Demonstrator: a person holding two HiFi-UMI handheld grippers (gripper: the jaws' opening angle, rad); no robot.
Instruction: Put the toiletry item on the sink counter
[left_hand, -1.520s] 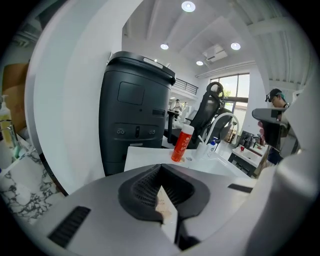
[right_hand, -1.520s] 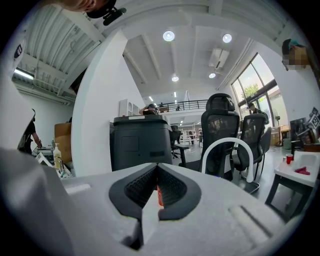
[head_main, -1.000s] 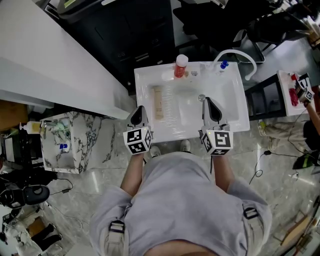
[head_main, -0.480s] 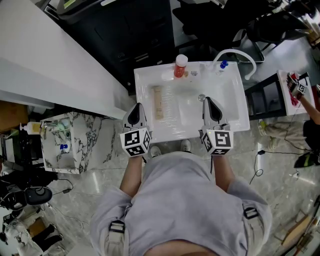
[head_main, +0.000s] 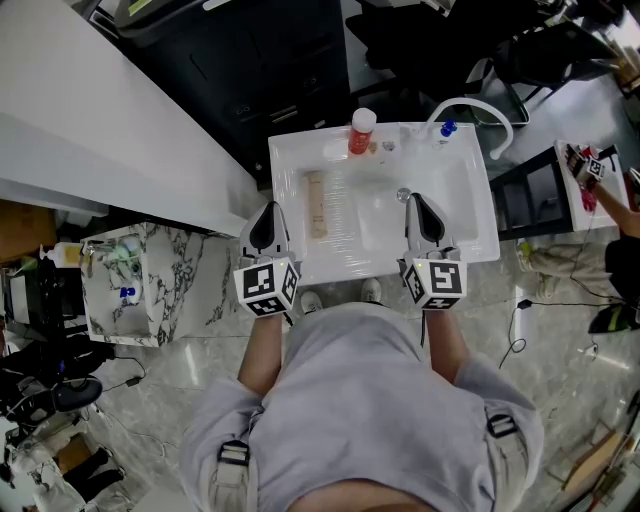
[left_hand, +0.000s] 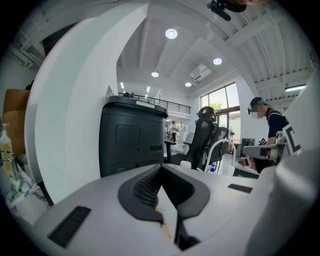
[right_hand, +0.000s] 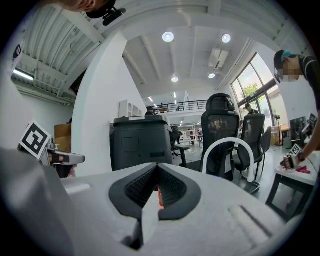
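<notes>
A beige tube (head_main: 316, 205) lies flat in the left half of the white sink's (head_main: 285, 160) basin. On the sink's back rim stands a red bottle (head_main: 361, 133) with a white cap. My left gripper (head_main: 267, 214) hangs over the sink's front left corner, shut and empty, its tips short of the tube. Over the front right of the basin my right gripper (head_main: 415, 204) is also shut and empty. The left gripper view shows the left gripper (left_hand: 161, 170) closed; the right gripper view shows the right gripper (right_hand: 157, 169) closed, with a sliver of the red bottle (right_hand: 160, 196) behind it.
A white arched faucet (head_main: 480, 108) and a blue-capped item (head_main: 448, 128) stand at the sink's back right. A black cabinet (head_main: 270, 70) is behind the sink, a long white counter (head_main: 90, 120) at left, a marbled stand (head_main: 190, 280) below it. Another person works at a side table (head_main: 590, 180).
My left gripper has risen and shifted slightly left at the sink's front corner, still shut. The right gripper has kept still. The tube and bottle have not moved.
</notes>
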